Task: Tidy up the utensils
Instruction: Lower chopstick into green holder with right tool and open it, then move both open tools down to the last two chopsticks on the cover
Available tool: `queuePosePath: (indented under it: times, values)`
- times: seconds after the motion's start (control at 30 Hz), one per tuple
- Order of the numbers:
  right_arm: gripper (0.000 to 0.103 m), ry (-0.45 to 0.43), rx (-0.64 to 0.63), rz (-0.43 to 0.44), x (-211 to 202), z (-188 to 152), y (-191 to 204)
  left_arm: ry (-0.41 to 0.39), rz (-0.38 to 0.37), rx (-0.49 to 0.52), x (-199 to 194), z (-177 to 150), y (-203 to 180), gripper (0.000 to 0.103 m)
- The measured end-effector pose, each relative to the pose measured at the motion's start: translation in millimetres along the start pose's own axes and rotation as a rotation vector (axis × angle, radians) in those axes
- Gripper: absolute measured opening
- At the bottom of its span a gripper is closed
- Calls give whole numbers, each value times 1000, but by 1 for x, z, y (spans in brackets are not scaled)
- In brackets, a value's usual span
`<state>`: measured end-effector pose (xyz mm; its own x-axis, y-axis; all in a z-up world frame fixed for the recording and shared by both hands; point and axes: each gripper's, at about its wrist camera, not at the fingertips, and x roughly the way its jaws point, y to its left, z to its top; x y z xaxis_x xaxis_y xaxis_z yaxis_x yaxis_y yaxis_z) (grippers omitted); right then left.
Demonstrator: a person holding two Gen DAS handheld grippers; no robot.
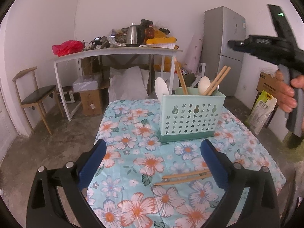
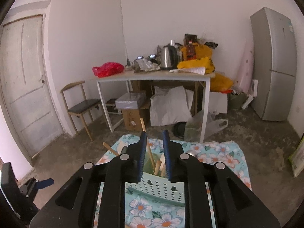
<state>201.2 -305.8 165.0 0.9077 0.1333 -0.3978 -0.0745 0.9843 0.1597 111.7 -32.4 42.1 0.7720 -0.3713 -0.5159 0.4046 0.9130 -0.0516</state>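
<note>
While the right gripper hangs over the mint utensil caddy, jaws slightly parted and clasping nothing, apparently after a drop, the left gripper gapes wide above two chopsticks lying on the floral tablecloth, seemingly next to be stowed.

My left wrist camera looks forward and slightly down along the left gripper, low over the bench, with the utensil caddy near ahead. My right wrist camera sits higher and closer, just above the same caddy, looking past the right gripper. Both face the far wall and share the cluttered white table, chair and fridge. The left view also catches the right gripper at its right edge.
</note>
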Motion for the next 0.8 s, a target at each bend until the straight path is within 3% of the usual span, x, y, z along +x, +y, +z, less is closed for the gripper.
queuePosePath:
  times: [0.2,0.4,0.57,0.8]
  values:
    - [37,-60,50,20,-39,-6,-5,55,84,-39,7,1,5,97]
    - [61,-23,65,7,-55,-32,-5,114,170,-67,16,-1,11,97]
    - [82,92,60,-38,-49,-64,-5,139,221,-64,19,-4,14,97]
    - [94,276,54,-143,-35,-113,-4,156,253,-51,20,-5,13,97]
